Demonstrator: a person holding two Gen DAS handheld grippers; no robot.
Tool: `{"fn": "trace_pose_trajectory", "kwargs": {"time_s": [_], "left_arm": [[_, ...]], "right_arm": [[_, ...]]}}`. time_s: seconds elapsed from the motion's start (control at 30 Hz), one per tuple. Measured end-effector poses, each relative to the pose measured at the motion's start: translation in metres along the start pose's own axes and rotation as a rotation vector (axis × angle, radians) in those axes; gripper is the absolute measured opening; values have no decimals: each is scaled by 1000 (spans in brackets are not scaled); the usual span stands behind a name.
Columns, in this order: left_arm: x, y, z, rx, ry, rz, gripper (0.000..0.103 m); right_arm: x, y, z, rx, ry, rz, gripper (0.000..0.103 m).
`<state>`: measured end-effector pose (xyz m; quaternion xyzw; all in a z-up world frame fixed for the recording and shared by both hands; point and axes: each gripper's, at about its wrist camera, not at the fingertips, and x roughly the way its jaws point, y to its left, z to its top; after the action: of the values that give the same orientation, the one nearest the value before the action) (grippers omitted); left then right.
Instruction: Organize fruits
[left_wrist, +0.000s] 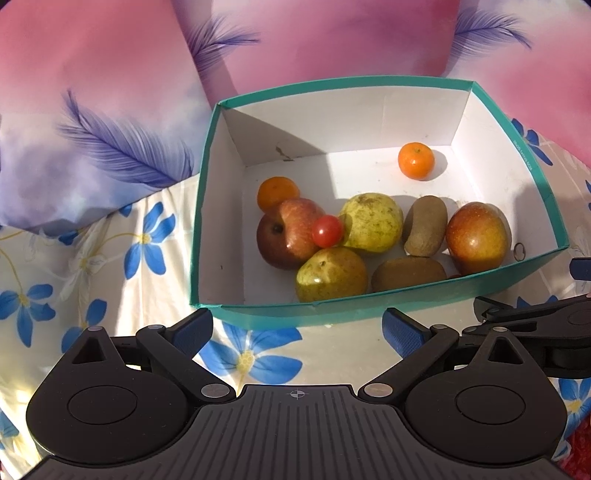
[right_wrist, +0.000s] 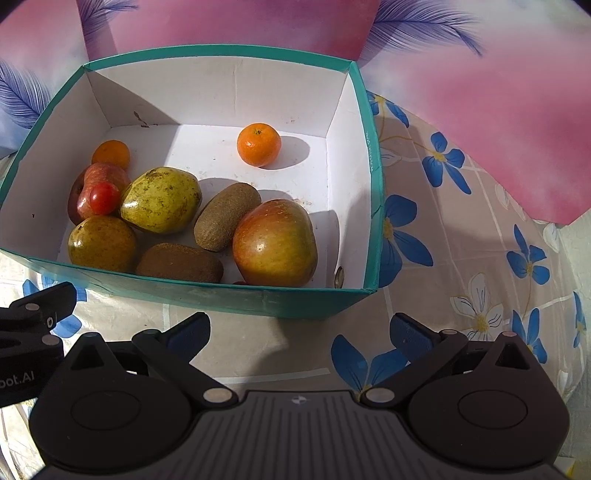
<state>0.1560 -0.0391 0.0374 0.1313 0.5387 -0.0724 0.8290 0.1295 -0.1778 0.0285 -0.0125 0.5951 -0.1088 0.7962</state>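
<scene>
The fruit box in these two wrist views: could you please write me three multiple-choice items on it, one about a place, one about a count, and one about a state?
1. Where does the lone mandarin lie in the teal box?
A. Apart from the other fruit, toward the far wall
B. On top of a kiwi
C. Outside the box on the cloth

2. How many kiwis are in the box?
A. None
B. Two
C. Five

3. What state is the right gripper in?
A. Shut on a pear
B. Shut on the box rim
C. Open and holding nothing

Answers:
1 A, bare white floor surrounds it.
2 B, one kiwi lies beside the big apple, another by the near wall.
3 C, its fingers stand wide apart above the floral cloth.
</scene>
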Motion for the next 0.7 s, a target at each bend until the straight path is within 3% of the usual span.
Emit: {"fn": "trace_pose_trajectory", "kwargs": {"time_s": [0.7], "left_arm": [[2, 1, 0, -6, 8, 4, 101]], "right_arm": [[1, 2, 1, -7, -1, 1, 103]]}}
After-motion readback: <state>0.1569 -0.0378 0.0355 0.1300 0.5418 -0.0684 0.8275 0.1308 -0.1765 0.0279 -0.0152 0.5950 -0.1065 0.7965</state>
